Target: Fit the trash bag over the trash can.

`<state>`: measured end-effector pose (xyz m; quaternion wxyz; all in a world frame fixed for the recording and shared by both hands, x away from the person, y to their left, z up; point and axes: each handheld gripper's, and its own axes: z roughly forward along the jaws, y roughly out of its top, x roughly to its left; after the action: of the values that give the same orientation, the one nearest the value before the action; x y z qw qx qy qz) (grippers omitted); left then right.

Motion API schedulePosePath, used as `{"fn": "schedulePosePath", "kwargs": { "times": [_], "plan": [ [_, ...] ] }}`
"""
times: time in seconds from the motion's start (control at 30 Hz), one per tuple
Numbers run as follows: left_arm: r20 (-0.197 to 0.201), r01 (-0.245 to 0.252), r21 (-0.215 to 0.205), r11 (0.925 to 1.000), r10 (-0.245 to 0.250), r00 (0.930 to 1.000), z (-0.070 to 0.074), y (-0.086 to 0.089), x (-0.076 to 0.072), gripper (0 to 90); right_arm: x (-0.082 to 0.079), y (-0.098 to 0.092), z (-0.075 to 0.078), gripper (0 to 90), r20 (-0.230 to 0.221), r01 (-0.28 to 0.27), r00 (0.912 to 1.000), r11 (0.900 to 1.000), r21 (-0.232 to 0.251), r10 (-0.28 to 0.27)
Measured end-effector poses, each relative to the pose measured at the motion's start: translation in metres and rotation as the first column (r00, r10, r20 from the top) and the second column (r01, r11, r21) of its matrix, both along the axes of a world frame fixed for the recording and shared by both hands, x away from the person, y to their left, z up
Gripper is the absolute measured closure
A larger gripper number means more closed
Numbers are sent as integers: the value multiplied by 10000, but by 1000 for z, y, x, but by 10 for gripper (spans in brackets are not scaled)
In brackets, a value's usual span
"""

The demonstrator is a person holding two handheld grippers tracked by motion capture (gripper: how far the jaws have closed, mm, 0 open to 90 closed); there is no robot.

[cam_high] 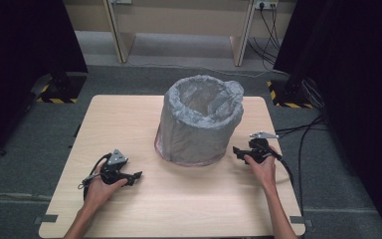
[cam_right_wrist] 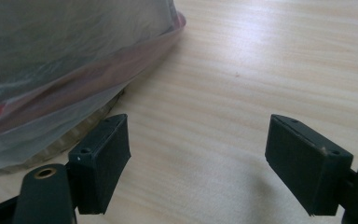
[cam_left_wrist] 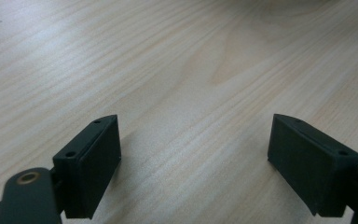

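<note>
So here's where we're at. Closest to us, both hands sit low on the wooden table [cam_high: 179, 199]. Our left gripper [cam_high: 132, 178] is on the near left, well apart from anything; its own view has the jaws spread wide with just bare wood grain between them. Our right gripper [cam_high: 239, 152] is over on the right, jaws also wide apart and holding nothing. In its view the left jaw sits just beside the foot of the bin, but we can't tell if it's actually touching the plastic.

Further back, mid-table, is the thing we'd guess matters: a round bin [cam_high: 199, 124] standing upright with a grey bag liner [cam_high: 227, 102] pulled over the rim and draped down the outside almost to the table. A reddish edge peeks out at the base [cam_right_wrist: 121, 56].

Handling-wise, we reckon the liner is thin, soft and slippery. It'll bunch and slide rather than hold shape, and it could tear if yanked. The bin looks empty, so probably light and easy to shove around. Best bet is pinching a loose fold of film at the rim or the bottom hem, not squeezing the bin wall.
</note>
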<state>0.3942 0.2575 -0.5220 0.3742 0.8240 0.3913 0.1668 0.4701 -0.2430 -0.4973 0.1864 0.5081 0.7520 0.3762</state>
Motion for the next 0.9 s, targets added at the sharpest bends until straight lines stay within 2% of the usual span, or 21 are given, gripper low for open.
{"fn": "schedulePosePath", "kwargs": {
  "times": [0.23,0.5,0.6,0.9],
  "plan": [
    [-1,-1,0,10000,1,10000,0,0,0,163,-8,4,-5,217,-98,-274,9996,9992,-278,272],
    [3,2,3,10000,-2,10000,0,0,0,163,-18,5,-10,202,-167,-271,9995,9981,-545,262],
    [16,-11,2,10000,11,10000,0,0,0,164,-22,3,-12,202,-180,-169,9997,9988,-464,161],
    [3,67,16,10000,-67,10000,0,0,-1,163,-36,0,-14,202,-184,-338,9993,9976,-600,328]
  ]
}}
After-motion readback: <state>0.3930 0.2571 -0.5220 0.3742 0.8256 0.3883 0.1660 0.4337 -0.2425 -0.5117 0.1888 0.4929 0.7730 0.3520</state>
